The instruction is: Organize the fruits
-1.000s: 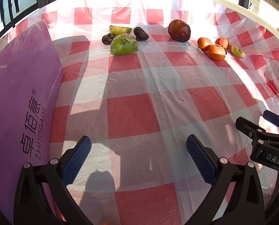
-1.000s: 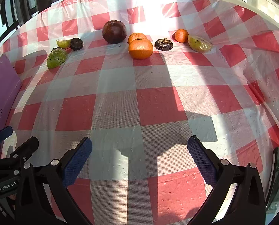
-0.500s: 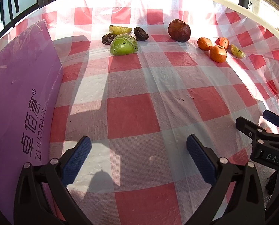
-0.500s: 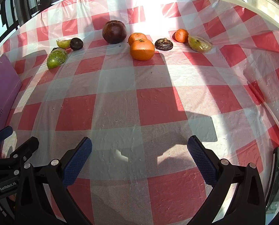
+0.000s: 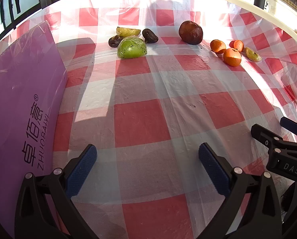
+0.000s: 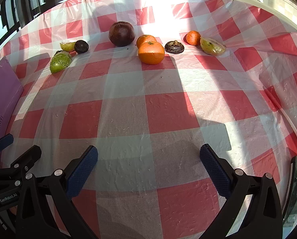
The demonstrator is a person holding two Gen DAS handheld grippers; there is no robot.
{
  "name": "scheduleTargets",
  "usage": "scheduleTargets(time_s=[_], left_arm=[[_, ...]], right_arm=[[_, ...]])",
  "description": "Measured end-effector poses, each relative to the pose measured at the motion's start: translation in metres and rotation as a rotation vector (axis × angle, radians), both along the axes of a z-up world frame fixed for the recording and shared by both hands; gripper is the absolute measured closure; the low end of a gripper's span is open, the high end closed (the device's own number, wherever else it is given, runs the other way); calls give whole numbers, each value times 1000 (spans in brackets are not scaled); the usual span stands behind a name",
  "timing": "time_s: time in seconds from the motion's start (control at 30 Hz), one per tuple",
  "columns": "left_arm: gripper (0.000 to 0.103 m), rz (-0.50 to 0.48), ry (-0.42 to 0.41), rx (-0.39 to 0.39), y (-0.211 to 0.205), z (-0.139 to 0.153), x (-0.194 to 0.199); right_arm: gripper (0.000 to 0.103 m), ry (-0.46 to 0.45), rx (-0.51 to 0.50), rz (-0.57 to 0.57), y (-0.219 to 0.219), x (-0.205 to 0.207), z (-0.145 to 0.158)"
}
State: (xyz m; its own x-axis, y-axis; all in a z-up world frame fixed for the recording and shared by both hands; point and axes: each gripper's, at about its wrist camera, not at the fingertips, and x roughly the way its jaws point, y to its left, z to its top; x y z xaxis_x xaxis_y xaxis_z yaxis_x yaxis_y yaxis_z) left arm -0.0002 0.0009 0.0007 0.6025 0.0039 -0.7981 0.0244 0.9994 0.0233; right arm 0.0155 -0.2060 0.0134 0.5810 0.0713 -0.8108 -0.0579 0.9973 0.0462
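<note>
My left claw [image 5: 147, 171] and right claw [image 6: 148, 172] both gape wide, holding nothing, low over the checked table [image 6: 168, 111]. Far side: 3 oranges, the largest [image 6: 151, 52] frontmost, beside a dark round fruit [image 6: 121, 33]; wrapped green fruit [image 5: 131, 48] sits left.

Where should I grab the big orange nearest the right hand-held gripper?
Grip the big orange across its round middle, coming straight in from the near side. Another orange sits close behind it, so a far-side approach looks crowded; the right hand-held gripper is open and faces it.
</note>
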Motion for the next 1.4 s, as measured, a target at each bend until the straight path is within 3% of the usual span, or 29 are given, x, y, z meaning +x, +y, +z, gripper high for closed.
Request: scheduleTargets(time_s=[1.07,1.2,1.4], left_arm=[[1,0,0,1,0,0,0],[1,-4,14,-1,-3,0,17],[1,52,20,-7,-3,2,76]], right_arm=[[4,11,-1,23,0,6,0],[4,28,-4,37,0,25,0],[4,34,-2,21,4,84,-1]])
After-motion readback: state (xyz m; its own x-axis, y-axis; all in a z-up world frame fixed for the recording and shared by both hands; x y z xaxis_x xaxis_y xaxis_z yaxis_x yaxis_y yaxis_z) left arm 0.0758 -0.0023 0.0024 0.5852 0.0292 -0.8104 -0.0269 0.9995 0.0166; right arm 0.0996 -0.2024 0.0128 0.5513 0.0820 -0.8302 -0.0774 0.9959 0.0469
